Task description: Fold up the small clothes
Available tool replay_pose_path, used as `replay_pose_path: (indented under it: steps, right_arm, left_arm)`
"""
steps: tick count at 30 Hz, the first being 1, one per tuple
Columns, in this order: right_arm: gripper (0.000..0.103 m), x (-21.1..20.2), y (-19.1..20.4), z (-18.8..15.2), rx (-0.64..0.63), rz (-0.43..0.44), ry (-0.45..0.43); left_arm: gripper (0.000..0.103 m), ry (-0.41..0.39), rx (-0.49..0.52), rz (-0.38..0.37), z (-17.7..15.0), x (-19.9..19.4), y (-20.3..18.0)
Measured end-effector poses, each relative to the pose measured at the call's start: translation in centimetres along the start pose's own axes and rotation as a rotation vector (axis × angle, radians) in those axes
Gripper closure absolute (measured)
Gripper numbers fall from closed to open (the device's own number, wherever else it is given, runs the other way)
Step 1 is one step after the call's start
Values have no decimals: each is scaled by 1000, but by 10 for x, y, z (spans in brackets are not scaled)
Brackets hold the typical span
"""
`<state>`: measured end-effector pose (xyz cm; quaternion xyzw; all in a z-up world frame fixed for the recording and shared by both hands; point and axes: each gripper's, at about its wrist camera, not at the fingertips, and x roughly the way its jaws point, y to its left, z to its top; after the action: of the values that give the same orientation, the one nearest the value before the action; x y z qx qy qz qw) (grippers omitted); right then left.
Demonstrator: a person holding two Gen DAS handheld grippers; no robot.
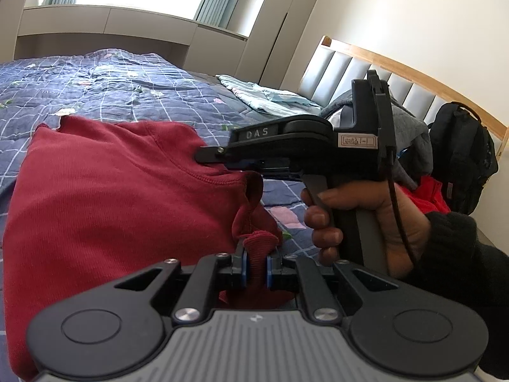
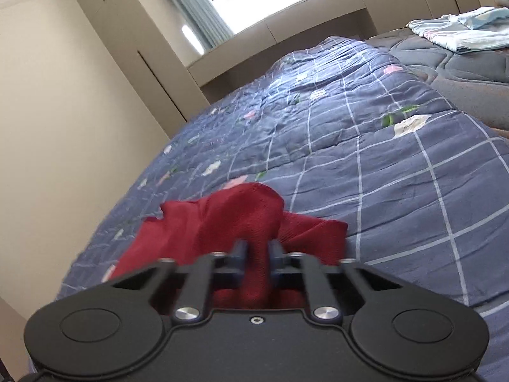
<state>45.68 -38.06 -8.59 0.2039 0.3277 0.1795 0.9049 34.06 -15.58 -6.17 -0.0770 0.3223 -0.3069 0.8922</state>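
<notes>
A dark red ribbed garment (image 1: 105, 197) lies on the blue checked quilt (image 1: 121, 92). My left gripper (image 1: 256, 265) is shut on a bunched corner of it at the near right. In the left wrist view the right gripper (image 1: 203, 155) comes in from the right, held by a hand (image 1: 359, 213) in a black sleeve, its tips on the garment's upper edge. In the right wrist view the right gripper (image 2: 257, 254) is shut on a fold of the red garment (image 2: 229, 219), which rises in a hump in front of the pads.
A folded light blue cloth (image 1: 270, 98) lies further up the bed. By the padded headboard (image 1: 366, 76) are a grey garment (image 1: 410, 127), a red item (image 1: 429, 194) and a black backpack (image 1: 461, 156). Beige cupboards (image 2: 63, 95) flank the bed's far side.
</notes>
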Motion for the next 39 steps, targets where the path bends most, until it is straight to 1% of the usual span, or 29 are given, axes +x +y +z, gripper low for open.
replay_pose_path:
  steps: [3,5,7,9,10,12,13,14,15,16,17,18,19,20,21,22,23,24,25,26,28,30,32,34,35,37,39]
  right_arm:
    - [99,-24,4,-1,-20,-29,-65]
    - [99,-35,6,-5,-61,-77,-83]
    - [99,-35,2,-10,-73,-108,-70]
    - [98,-28,-7,-17,-52,-125,-40]
    - [98,-25,-10,-20,-41,-124,-33]
    - [92,-24,-10,-23,-39,-126,-39]
    - [88,-26,-8,-23,-48,-131,-48]
    - [80,-28,-6,-22,-64,-139,-63]
    - [73,-31,-2,-22,-85,-155,-80]
    - [68,-35,1,-21,-110,-171,-96]
    - [55,-37,4,-20,-137,-190,-116]
    - [40,-39,7,-19,-160,-207,-136]
    - [34,-40,10,-18,-187,-224,-159]
    - [25,-40,12,-17,-226,-244,-183]
    - [18,-39,17,-16,-273,-265,-203]
    - [14,-37,22,-16,-317,-279,-213]
    - [6,-32,27,-16,-370,-286,-219]
    - [2,-28,32,-15,-410,-287,-225]
    - [2,-23,36,-15,-456,-289,-229]
    - [1,-18,41,-14,-509,-299,-230]
    - [1,-5,46,-12,-604,-337,-244]
    - [1,8,44,-8,-638,-352,-231]
    - [1,20,36,-4,-624,-349,-199]
    - [1,31,24,1,-586,-349,-168]
    - [1,36,18,2,-563,-359,-158]
    - [1,47,3,6,-483,-392,-116]
    - [1,55,-13,10,-397,-386,-64]
  left_arm:
    - [93,-15,8,-25,2,-8,-3]
    - [93,-11,19,-52,1,-10,-7]
    - [93,9,44,-61,-3,-6,-13]
    - [93,35,55,-46,-8,3,-15]
    - [93,47,40,-45,-11,7,-13]
    - [92,54,10,-51,-13,8,-9]
    - [85,48,0,-53,-11,4,-8]
    - [66,47,-6,-63,-9,0,-7]
    - [52,45,-18,-77,-7,-5,-6]
    - [28,31,-41,-86,-4,-12,-3]
    - [18,10,-59,-90,-1,-18,-1]
    - [16,-9,-78,-96,2,-25,2]
    - [13,-27,-102,-104,5,-32,8]
    - [8,-38,-123,-100,9,-37,13]
    - [5,-50,-146,-66,14,-41,20]
    - [0,-57,-166,-5,20,-41,27]
    - [0,-56,-184,65,27,-40,33]
    - [0,-48,-196,130,34,-37,42]
    - [1,-41,-217,195,42,-32,54]
    - [1,-42,-240,238,48,-27,66]
    - [1,-42,-282,296,61,-13,88]
    - [1,-17,-305,343,76,5,108]
    - [1,2,-312,391,85,23,122]
    - [1,48,-312,448,89,42,137]
    - [1,76,-317,457,88,50,142]
    - [0,103,-347,460,84,64,150]
    - [0,87,-375,446,75,67,156]
